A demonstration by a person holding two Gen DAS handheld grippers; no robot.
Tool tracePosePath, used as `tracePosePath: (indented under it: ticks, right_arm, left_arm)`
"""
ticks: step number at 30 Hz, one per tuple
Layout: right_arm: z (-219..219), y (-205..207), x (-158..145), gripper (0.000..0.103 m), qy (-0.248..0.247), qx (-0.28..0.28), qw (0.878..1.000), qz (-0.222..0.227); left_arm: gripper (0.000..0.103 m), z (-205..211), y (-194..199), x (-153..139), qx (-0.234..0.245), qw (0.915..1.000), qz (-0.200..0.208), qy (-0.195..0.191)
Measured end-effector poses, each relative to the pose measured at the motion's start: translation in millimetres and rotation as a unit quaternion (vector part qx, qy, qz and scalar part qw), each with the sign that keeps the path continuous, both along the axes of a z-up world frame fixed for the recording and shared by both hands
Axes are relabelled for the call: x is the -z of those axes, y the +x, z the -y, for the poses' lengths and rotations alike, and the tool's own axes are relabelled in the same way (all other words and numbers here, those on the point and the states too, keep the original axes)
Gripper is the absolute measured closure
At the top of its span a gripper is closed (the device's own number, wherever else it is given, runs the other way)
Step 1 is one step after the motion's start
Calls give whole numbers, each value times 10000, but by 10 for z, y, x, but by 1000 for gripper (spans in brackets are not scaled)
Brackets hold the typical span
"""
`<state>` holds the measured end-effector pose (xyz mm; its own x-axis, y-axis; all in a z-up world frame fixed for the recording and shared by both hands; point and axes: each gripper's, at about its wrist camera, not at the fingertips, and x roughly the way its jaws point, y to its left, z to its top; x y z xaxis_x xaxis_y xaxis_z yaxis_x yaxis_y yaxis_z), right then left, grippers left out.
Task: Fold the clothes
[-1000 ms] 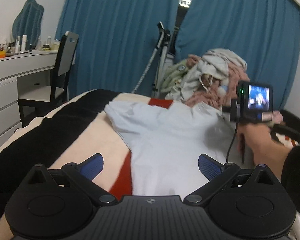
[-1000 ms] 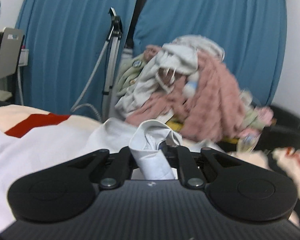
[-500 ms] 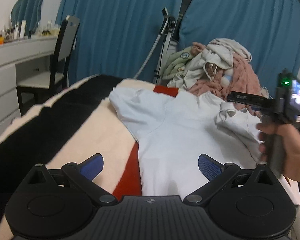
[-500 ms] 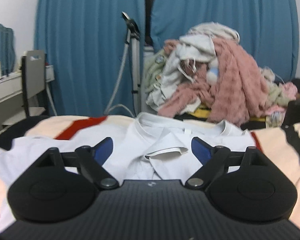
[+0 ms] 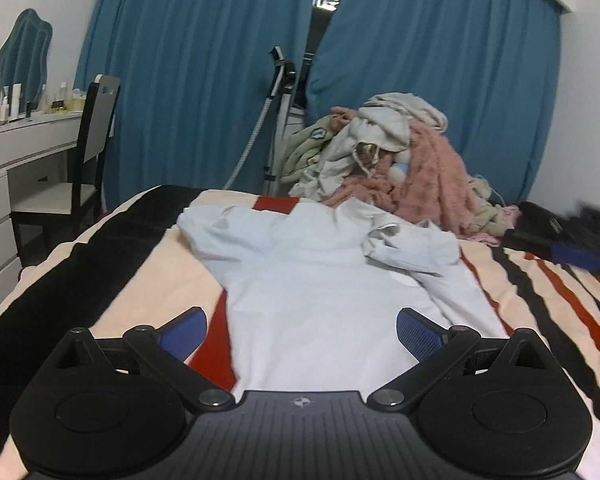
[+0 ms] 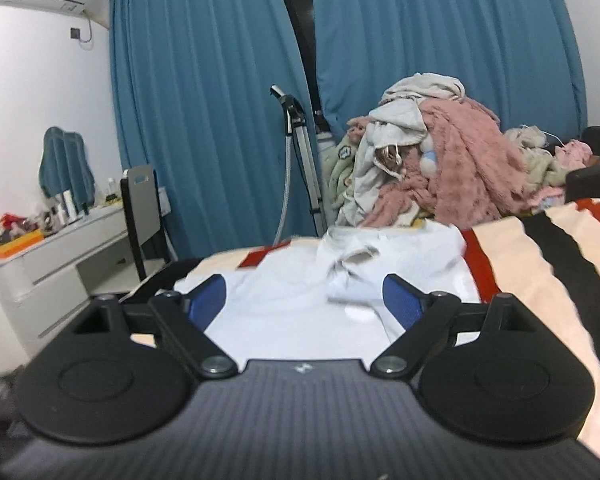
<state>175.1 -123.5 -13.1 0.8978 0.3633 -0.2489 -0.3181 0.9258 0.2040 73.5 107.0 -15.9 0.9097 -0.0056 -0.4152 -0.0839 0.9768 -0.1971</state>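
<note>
Since a second ago our right gripper (image 6: 304,296) has let go of the sleeve it pinched and now gapes wide above the pale blue cotton T-shirt (image 5: 324,284), its sleeve left folded inward; our left gripper (image 5: 300,332) stays wide and empty. The shirt's hem hides behind the gripper bodies. It lies flat on the striped cream, black and red blanket (image 5: 140,276), long axis running from us toward the pile of pink and white laundry (image 5: 400,160), collar at that end.

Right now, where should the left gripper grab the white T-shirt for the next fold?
Probably the spread left sleeve of the white T-shirt, approached from the shirt's left edge over the striped blanket. It lies flat and unfolded; the right sleeve is already folded in. Left gripper jaws are open.
</note>
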Motion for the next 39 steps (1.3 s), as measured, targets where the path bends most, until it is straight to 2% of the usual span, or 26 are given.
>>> tracePosePath:
  ticks: [4, 9, 15, 20, 24, 26, 29, 33, 36, 39]
  right_arm:
    - [196, -462, 51, 16, -144, 179, 9997, -58]
    - [423, -819, 244, 16, 23, 471, 9987, -177]
    - [463, -807, 247, 16, -11, 535, 9986, -17]
    - [581, -795, 199, 16, 227, 621, 9978, -28]
    - [771, -806, 112, 16, 354, 929, 9950, -29]
    - [927, -825, 60, 17, 491, 1102, 9927, 10]
    - [1198, -858, 3, 17, 713, 1398, 9876, 85]
    - [1602, -899, -10, 16, 1053, 1826, 9775, 118]
    - [1881, -897, 50, 16, 1289, 2043, 9704, 64]
    - [2102, -884, 128, 16, 1439, 2298, 9625, -100]
  left_arm:
    - [1, 90, -259, -94, 49, 9997, 186, -157]
    - [1, 216, -489, -98, 78, 9996, 178, -221]
    - [1, 424, -439, -35, 267, 9995, 84, 130]
    - [5, 523, -286, 110, 485, 9984, -252, 154]
    - [9, 636, -216, 197, 841, 9953, -469, 15]
    - [11, 762, -177, 238, 971, 9936, -574, 73]
    - [13, 1029, -127, 284, 1242, 9893, -727, 253]
    - [20, 1540, -122, 263, 1785, 9795, -736, 582]
    - [24, 1955, -117, 239, 2144, 9722, -713, 618]
    - [34, 2379, -85, 262, 2508, 9631, -774, 593]
